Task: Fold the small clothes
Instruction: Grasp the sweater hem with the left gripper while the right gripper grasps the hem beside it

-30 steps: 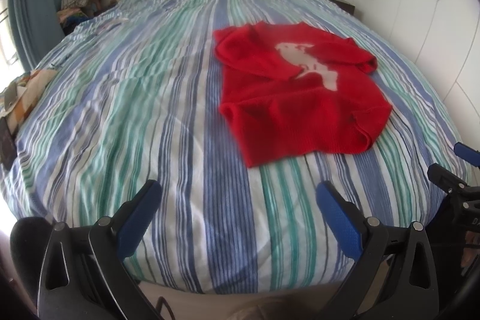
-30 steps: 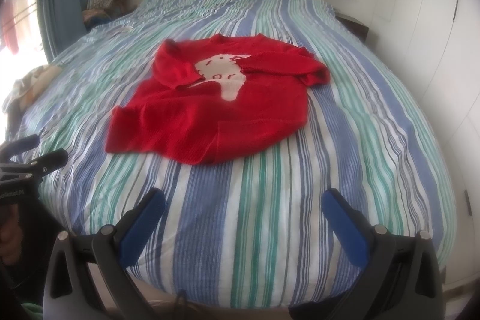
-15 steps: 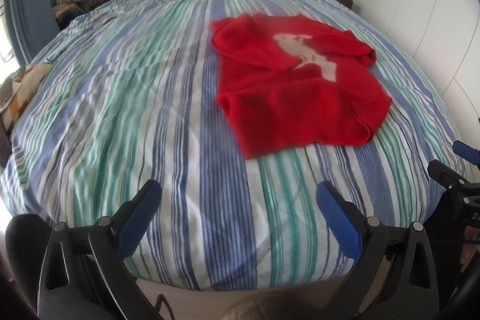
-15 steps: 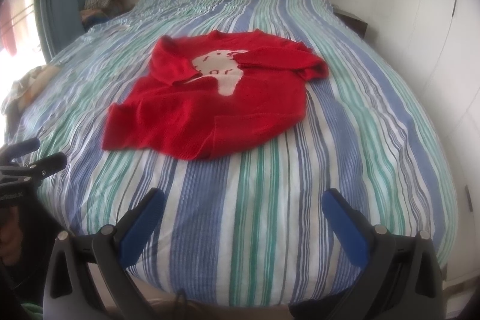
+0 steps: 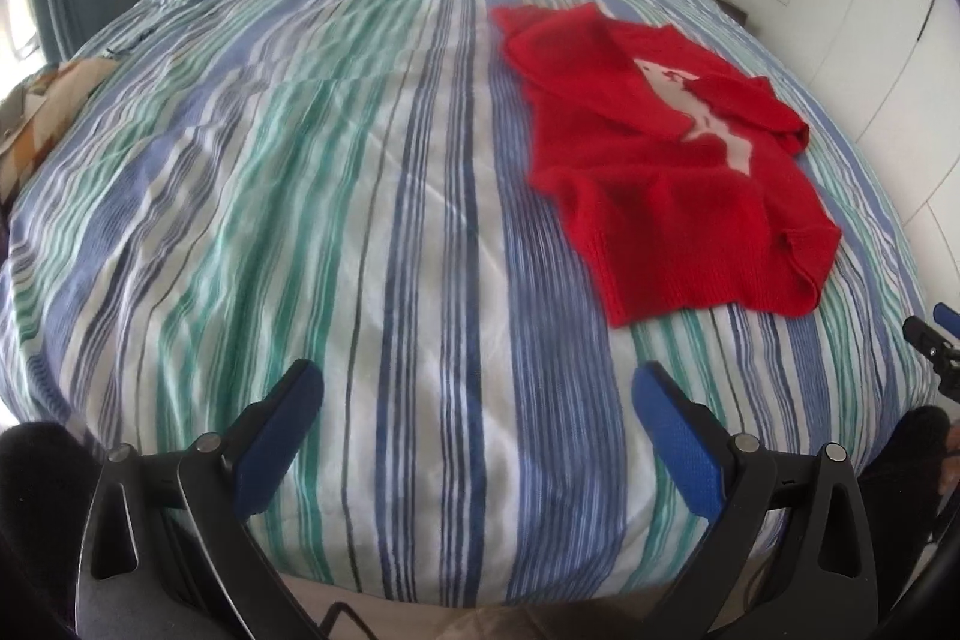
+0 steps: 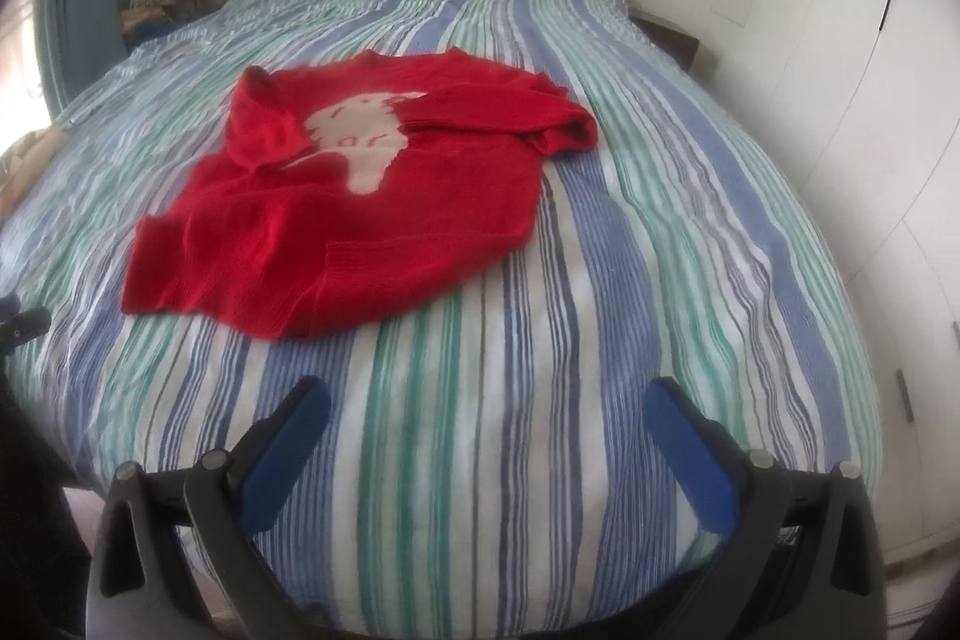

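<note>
I hold both grippers low at the foot of the bed (image 5: 372, 196), their jaws spread wide and empty, because nothing is ready to be pinched yet. My left gripper (image 5: 477, 388) points over bare striped cover; my right gripper (image 6: 489, 403) does the same, a little to the other side.

The sweater (image 6: 360, 220) lies flat on the cover, well ahead of both grippers and touching neither. Its sleeves are already laid in across the chest, partly covering the pale motif (image 6: 366, 142), so I judge the sleeve folds are made and the body fold is what remains. The hem (image 5: 714, 292) is the nearest edge to me, which suits a fold away from me: one gripper on each hem corner, lifting toward the collar.

The knit looks thick and soft, so I expect it to sag between the two grips. One hem corner already curls up, and could slip a shallow pinch.
</note>
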A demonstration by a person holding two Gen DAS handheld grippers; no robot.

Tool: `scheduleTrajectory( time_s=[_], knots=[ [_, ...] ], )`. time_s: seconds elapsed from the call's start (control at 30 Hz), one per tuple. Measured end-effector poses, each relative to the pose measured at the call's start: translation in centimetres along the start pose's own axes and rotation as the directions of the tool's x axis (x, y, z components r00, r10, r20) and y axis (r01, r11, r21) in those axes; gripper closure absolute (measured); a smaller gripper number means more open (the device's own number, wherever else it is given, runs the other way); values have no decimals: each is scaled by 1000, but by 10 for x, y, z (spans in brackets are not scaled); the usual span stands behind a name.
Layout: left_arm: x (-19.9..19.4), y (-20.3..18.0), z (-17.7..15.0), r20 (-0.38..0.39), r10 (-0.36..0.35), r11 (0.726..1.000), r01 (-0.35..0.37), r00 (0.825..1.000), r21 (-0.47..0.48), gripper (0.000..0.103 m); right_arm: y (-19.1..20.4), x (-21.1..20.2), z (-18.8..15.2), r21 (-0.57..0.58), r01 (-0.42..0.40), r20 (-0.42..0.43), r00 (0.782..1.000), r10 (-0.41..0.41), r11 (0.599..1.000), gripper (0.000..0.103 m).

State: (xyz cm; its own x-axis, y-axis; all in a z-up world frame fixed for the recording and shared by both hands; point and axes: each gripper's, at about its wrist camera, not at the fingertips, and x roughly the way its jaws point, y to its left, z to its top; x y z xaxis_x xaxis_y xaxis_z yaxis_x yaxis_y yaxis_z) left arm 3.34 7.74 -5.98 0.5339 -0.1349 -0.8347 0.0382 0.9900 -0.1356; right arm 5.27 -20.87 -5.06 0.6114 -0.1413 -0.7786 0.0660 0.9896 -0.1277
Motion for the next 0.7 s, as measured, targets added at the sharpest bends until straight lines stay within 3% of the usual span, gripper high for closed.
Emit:
scheduleTrajectory(
  time_s=[0.17,0.27,0.33,0.37,0.4,0.43,0.47,0.5,0.57,0.63,0.7],
  knots=[
    [27,-23,12,-23,-143,990,143,989,18,1,28,33,17,-24,-200,-48,979,199,980,1],
    [55,-36,28,-47,-175,984,176,984,22,3,50,57,35,-1,-244,-22,969,244,970,1],
    [71,-39,36,-63,-176,984,177,982,12,19,62,80,49,-6,-228,-21,974,228,974,1],
    [76,-40,38,-73,-175,984,177,982,11,40,68,95,54,-21,-206,-42,978,205,978,6],
    [79,-40,39,-82,-172,985,174,982,12,67,70,111,56,-28,-191,-84,979,188,981,32],
    [78,-38,40,-88,-194,981,195,977,9,82,67,124,56,-17,-193,-137,972,189,981,52],
    [73,-35,39,-88,-235,972,236,968,1,98,57,129,52,22,-208,-159,965,209,978,80],
    [65,-31,37,-81,-259,966,260,963,0,98,41,124,47,77,-223,-149,961,233,972,87],
    [45,-24,29,-78,-277,960,279,958,24,98,9,99,30,147,-244,-127,957,263,959,92],
    [35,-19,19,-108,-317,946,322,942,35,98,-22,71,7,201,-268,-120,948,295,942,92],
    [35,-21,10,-136,-304,948,313,943,53,98,-42,55,-16,234,-288,-137,936,325,928,91]
  ],
)
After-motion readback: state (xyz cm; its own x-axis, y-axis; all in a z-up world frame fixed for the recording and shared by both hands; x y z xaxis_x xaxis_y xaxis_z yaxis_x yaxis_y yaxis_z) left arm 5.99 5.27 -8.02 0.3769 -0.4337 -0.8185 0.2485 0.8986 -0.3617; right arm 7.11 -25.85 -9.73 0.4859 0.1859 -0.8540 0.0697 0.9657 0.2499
